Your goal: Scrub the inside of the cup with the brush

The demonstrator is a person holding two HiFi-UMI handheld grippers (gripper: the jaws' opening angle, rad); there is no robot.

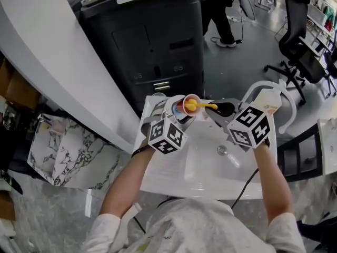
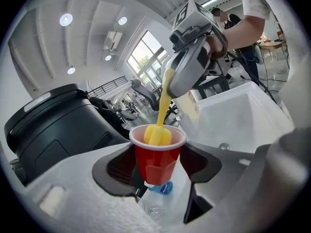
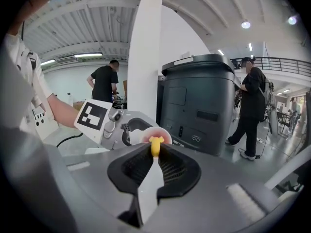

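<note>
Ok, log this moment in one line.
left hand-held gripper: holds red plastic cup | right hand-held gripper: holds yellow brush | brush head: inside cup

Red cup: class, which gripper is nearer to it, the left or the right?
Left. The left gripper is clamped on the red cup. The right gripper stands off from it, gripping the yellow brush by its handle; only the brush head reaches inside.

Rm over sink (image 1: 208, 167); brush (image 2: 158, 135) blocks cup (image 2: 156, 163) mouth.
</note>
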